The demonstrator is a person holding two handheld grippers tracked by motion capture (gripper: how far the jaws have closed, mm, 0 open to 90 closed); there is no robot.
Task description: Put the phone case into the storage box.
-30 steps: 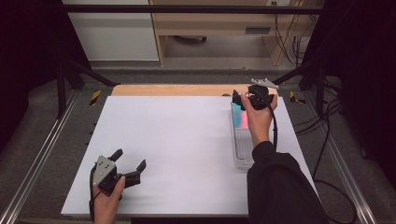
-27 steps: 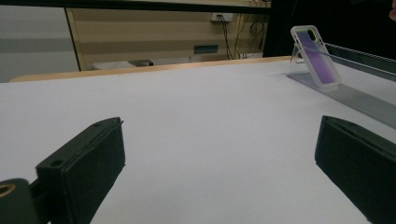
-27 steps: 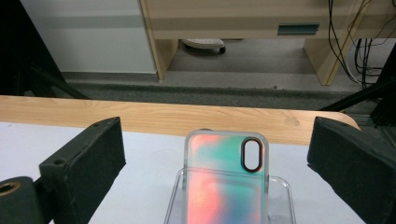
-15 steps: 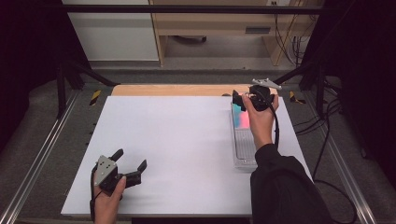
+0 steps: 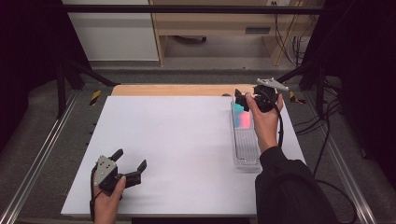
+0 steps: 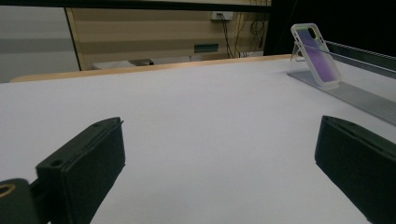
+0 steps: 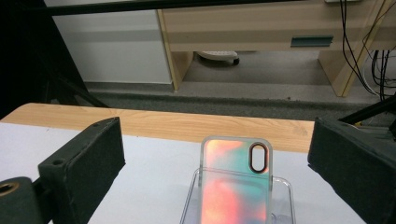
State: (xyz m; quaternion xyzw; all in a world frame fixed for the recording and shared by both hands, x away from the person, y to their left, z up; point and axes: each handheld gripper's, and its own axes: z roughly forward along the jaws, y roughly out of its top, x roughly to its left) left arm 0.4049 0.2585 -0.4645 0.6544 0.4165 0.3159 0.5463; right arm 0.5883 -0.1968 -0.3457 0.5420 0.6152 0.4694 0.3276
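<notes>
right gripper [image 5: 243, 99] open above phone case [image 7: 235, 186], left gripper [image 5: 130, 164] open

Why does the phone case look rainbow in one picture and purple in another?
It is shiny and shifts colour with the angle. In the right gripper view the phone case glows orange, pink and green, seen near and sharp. In the left gripper view it is far off, seen aslant, and looks purple. In the high view it shows pink and teal, a bit blurry.

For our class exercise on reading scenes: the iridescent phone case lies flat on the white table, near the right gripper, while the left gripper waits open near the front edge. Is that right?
Not quite. The phone case stands propped upright in a clear rack, as the right gripper view shows. The rest holds: right gripper near it, left gripper open near the front edge.
</notes>
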